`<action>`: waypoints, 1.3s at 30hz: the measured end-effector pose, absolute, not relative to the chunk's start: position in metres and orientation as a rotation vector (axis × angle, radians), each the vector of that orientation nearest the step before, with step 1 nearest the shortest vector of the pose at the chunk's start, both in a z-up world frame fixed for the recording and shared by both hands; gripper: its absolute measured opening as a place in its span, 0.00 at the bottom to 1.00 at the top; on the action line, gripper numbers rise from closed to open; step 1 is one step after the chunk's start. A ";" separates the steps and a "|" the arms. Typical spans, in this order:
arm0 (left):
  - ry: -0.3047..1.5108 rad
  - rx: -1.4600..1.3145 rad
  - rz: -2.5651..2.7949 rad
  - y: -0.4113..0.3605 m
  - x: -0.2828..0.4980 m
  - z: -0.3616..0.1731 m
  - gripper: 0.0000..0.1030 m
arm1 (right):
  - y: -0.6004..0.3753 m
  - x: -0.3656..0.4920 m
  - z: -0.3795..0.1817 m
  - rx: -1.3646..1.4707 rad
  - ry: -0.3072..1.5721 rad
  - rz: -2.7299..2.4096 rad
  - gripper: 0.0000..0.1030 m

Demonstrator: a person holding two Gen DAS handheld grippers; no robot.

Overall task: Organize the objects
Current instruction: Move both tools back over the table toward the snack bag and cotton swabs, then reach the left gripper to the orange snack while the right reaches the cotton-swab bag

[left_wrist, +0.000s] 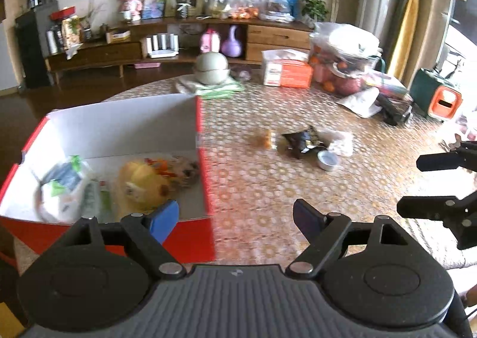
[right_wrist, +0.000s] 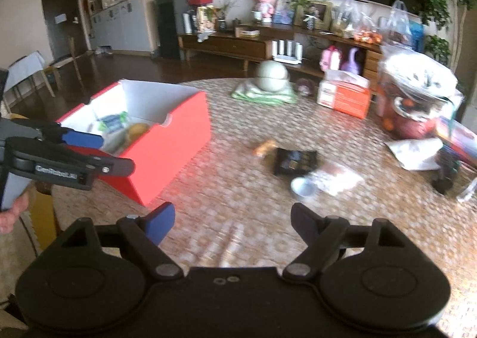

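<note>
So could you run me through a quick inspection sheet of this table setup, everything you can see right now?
Surface: round table with a patterned cover.
Job's things: red box open, already holding a white packet and a yellow item; still loose on the table are an orange snack, a dark wrapper, a small metal cup and a clear packet.
Clutter: stacked bowls on a green cloth, orange tissue box, bagged fruit.
Grippers: left gripper and right gripper both open, holding nothing.
Cables: nothing seen.
Surroundings: wooden sideboard with ornaments, potted plants, curtain.
</note>
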State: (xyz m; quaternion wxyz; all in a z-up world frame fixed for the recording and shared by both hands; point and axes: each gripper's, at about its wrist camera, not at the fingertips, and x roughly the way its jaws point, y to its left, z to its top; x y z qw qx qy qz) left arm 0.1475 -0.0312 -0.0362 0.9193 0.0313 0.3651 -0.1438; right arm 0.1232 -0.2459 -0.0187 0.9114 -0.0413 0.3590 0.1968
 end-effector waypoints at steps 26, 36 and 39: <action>0.787 0.129 -0.369 -0.134 0.220 -0.087 0.96 | -0.350 0.213 -0.044 0.036 0.779 0.170 0.83; 0.751 0.175 -0.271 -0.152 0.275 -0.100 0.96 | -0.347 0.262 -0.065 0.086 0.834 0.123 0.83; 0.760 0.179 -0.204 -0.150 0.293 -0.108 0.96 | -0.344 0.275 -0.072 0.104 0.847 0.111 0.83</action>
